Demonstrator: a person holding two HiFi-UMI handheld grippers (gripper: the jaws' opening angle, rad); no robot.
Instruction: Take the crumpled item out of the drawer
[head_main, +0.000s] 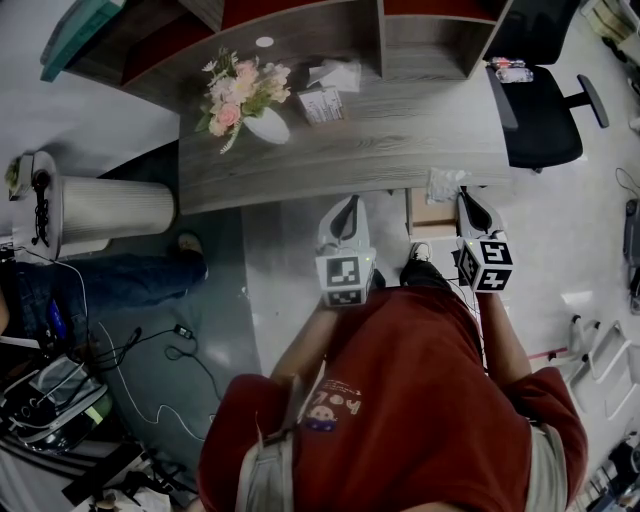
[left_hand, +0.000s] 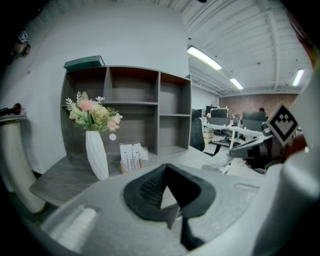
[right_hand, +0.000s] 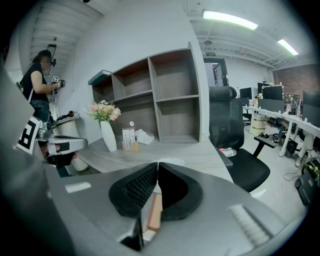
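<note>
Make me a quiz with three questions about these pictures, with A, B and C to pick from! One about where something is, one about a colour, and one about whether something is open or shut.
1. Where does the white vase of flowers stand?
A. On the desk
B. In a sink
C. On a stool

2. What colour is the office chair?
A. Red
B. Black
C. Yellow

3. How do the jaws of the right gripper stand?
A. Wide apart
B. Shut, with nothing held
C. Shut on a flower

Answers:
1. A, because the vase sits on the grey wooden desk top in front of the shelves.
2. B, because its seat, back and armrests are all black.
3. B, because the two dark pads meet at their tips and nothing is pinched between them.
</note>
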